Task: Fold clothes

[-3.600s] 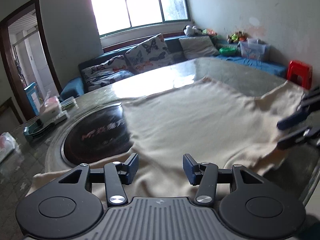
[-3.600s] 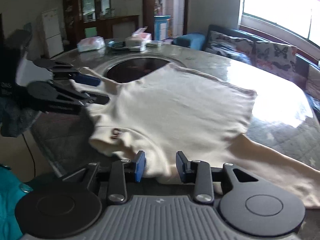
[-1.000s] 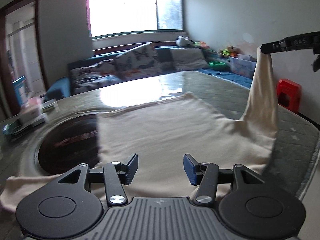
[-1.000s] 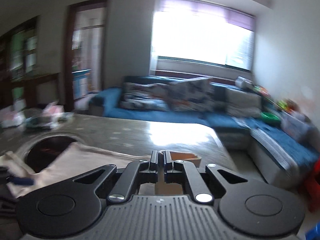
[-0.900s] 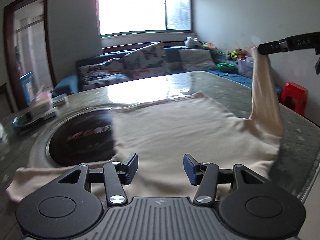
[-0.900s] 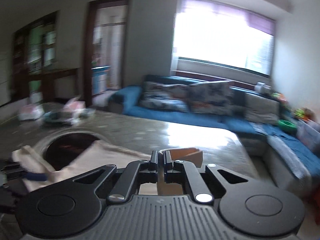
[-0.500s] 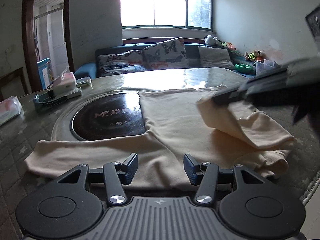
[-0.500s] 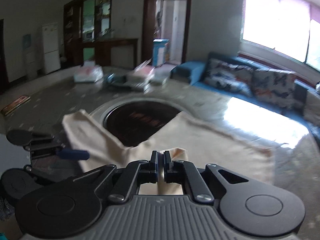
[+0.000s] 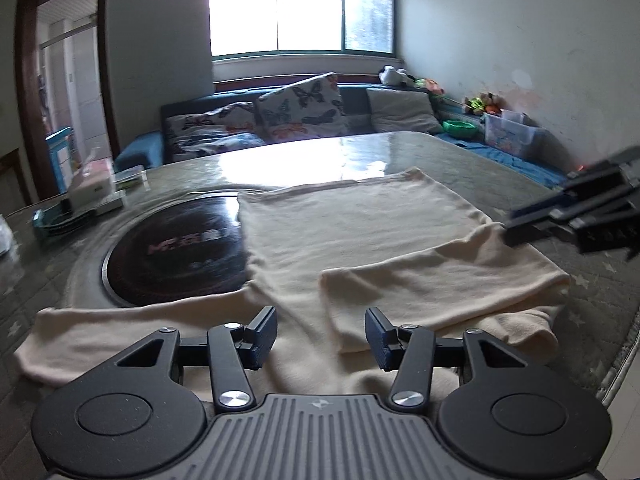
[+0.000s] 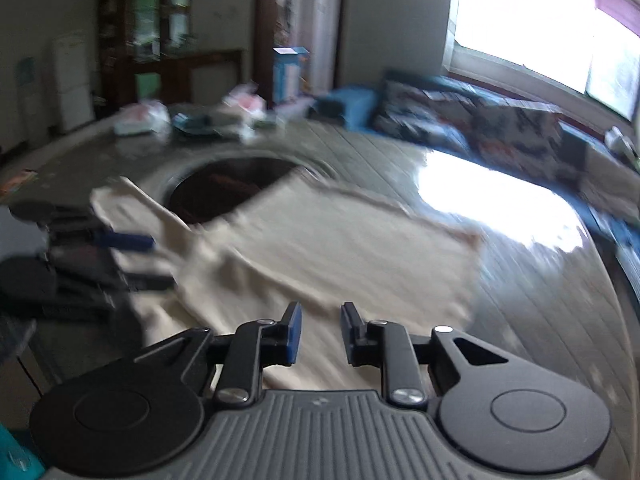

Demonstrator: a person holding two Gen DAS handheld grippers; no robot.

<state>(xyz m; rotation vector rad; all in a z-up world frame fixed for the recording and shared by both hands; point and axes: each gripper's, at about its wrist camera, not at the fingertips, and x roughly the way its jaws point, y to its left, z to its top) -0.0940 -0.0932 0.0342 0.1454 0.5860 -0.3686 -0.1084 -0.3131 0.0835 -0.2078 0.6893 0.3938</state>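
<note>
Left gripper (image 9: 321, 334): tilted down toward the near hem of the cream garment (image 9: 340, 240), just above the cloth. Jaws at a middling gap and closing; nothing is pinched between them, fabric only lies beneath.

Right gripper (image 10: 319, 334): angled down over the garment's right side; seen from the left wrist view (image 9: 576, 216) it hovers at the far end of the folded sleeve (image 9: 440, 284). Jaws narrow and opening, cloth under them but none gripped. The view is motion-blurred.

Cream garment: soft, matte knit, long-sleeved, spread flat on the counter (image 9: 400, 152), just right of the dark round inset (image 9: 176, 252). Its right sleeve lies folded across the body as a flat, rounded-edged band; the left sleeve (image 9: 100, 332) stretches out along the near side of the inset.

Counter: glossy, grey-green, speckled stone with a curved rim.

Dark round inset: smooth, glass-like disc in a metal ring.
</note>
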